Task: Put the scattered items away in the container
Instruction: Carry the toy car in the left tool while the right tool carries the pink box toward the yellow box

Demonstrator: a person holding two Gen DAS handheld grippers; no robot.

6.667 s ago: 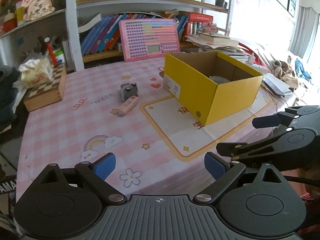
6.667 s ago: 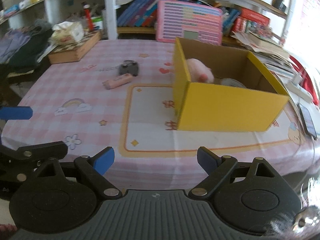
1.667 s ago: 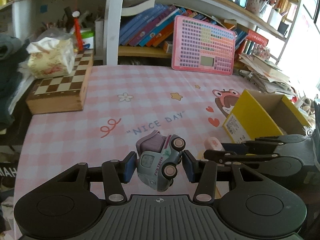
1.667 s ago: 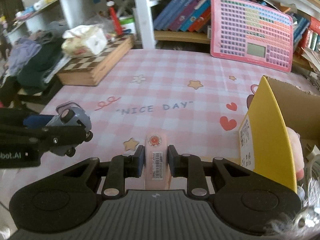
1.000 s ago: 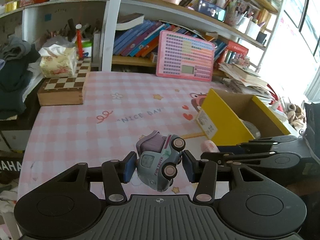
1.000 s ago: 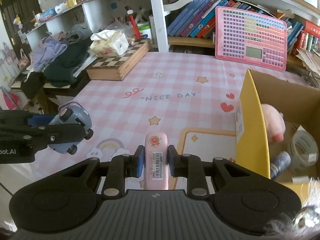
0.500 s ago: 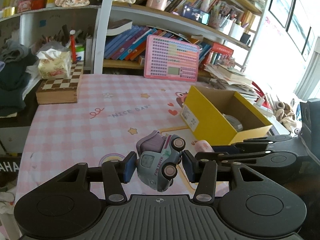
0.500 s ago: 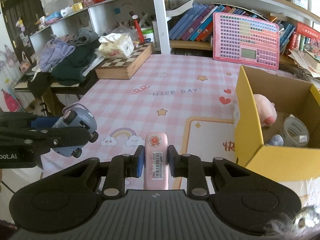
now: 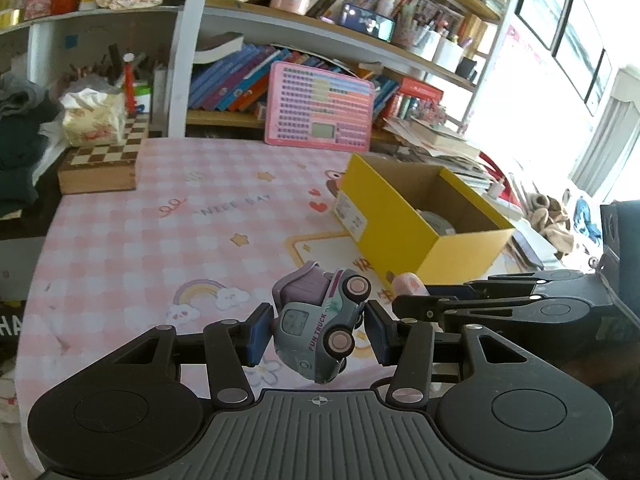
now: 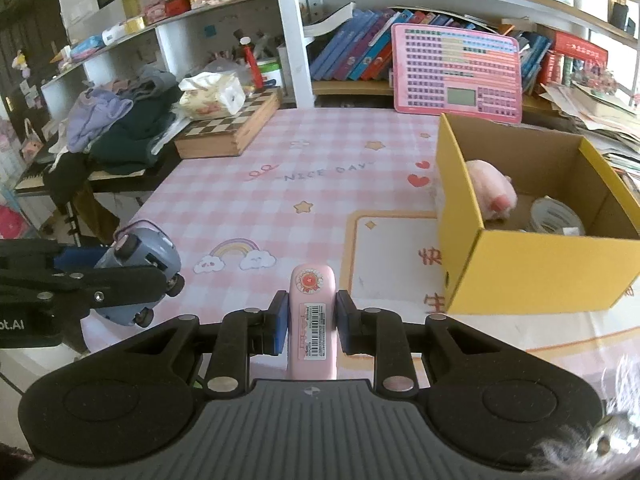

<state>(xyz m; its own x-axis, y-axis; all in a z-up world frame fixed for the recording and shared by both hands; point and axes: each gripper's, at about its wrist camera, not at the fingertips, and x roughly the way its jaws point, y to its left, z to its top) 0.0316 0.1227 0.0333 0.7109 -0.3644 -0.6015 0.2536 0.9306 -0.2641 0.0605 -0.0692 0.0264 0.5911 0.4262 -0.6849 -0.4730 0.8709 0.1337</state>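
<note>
I have both hands full and nothing is in the box from this load yet. My left gripper is clamped on the toy truck, its blue pads pressing the truck's sides, and it hangs tilted above the pink checked tablecloth, well short of the yellow box. My right gripper is closed on the pink case, which lies lengthwise between the fingers with its barcode label facing up — it too is in the air, near the box's front corner but not over the opening.

Inside the box I can see a pink plush toy against the left wall and a roll of tape beside it, so part of the tidying looks done. The cloth around the box shows no other loose items as far as both views reach; I judge the truck and the case to be the last two things.

What is left, as I read it — carry each gripper over the open top, lower it past the cardboard rim, and let go. The right one is nearer, so the case probably goes first.
</note>
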